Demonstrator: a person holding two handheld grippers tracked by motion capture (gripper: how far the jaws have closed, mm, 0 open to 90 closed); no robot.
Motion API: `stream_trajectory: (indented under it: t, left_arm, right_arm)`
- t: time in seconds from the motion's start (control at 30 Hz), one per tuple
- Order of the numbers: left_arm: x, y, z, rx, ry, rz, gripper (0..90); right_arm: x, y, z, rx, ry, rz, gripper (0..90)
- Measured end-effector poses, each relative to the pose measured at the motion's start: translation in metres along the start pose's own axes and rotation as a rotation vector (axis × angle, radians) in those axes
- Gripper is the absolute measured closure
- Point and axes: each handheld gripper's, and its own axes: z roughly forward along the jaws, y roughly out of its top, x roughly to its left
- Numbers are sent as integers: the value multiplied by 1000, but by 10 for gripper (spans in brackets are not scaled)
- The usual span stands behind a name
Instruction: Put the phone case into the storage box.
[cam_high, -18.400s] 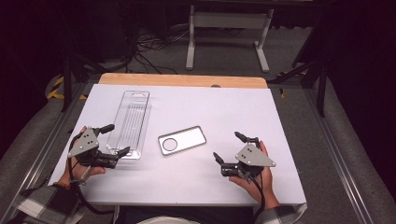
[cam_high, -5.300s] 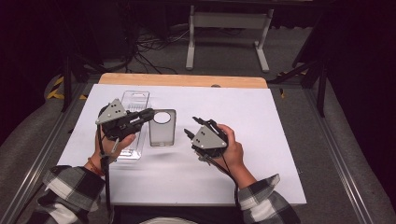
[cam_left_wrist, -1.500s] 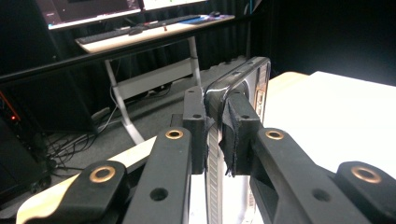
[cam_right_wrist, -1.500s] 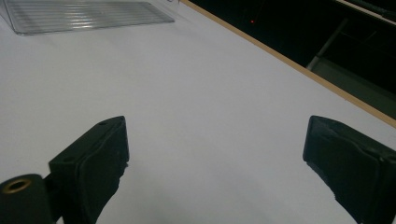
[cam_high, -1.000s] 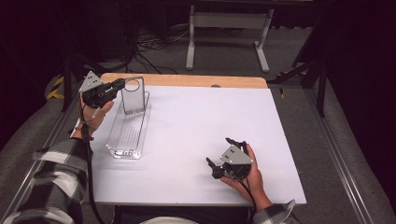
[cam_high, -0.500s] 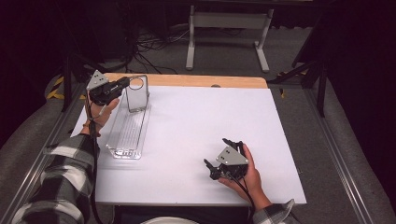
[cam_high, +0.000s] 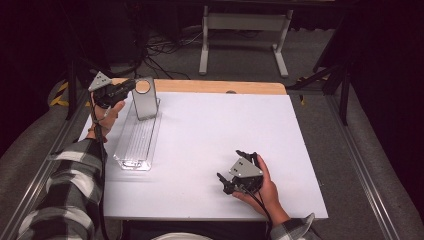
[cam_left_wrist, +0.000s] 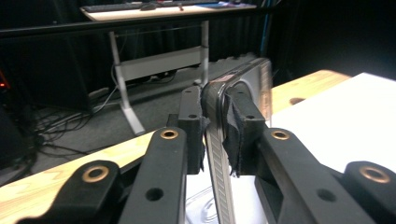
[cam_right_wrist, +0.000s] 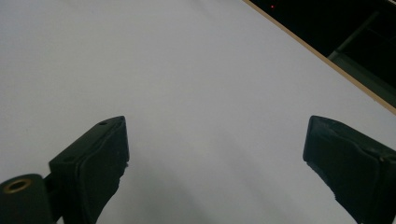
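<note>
Left tongs (cam_high: 131, 86) clamped on the upper edge of a flat grey rounded-corner lid with a round cut-out (cam_high: 144, 97). Lid hangs upright, long axis vertical, its lower end at the far end of the long clear ribbed plastic tray (cam_high: 137, 140); whether it touches the tray cannot be told.

Tray's long axis runs from near to far on the white tabletop (cam_high: 220, 135), at its left side. Lid stands crosswise to that axis, so my reading is that it must tip down flat and line up with the tray to seat. Left hand is the nearer by far.

Right tongs (cam_high: 235, 170) spread wide, empty, resting near the front right of the tabletop, well apart from the tray.

Left gripper view: pads (cam_left_wrist: 233, 140) pinch the lid (cam_left_wrist: 219, 154) edge-on, its thin rim between them. High view gives the lid's broad face and cut-out instead. Right gripper view: bare white surface (cam_right_wrist: 196, 84) between the open tongs (cam_right_wrist: 215, 154).
</note>
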Motion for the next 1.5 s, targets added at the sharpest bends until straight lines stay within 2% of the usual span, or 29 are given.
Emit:
stream_trajectory:
  t: [0.33, 0.4, 0.63, 0.83, 1.5]
  left_arm:
    - [5, -7, 13, 97, 69, 31, 708]
    - [5, -8, 15, 108, 91, 39, 709]
    - [2, -10, 20, 134, 123, 62, 683]
    - [-1, -8, 20, 143, 124, 82, 668]
    - [-4, -2, 15, 144, 123, 85, 628]
  right_arm:
    - [1, 0, 2, 8, 11, -4, 73]
    - [1, -1, 2, 10, 13, -4, 73]
    - [2, 0, 2, 12, 18, -8, 74]
    - [2, 0, 2, 13, 16, -11, 74]
    - [0, 0, 0, -8, 5, -2, 73]
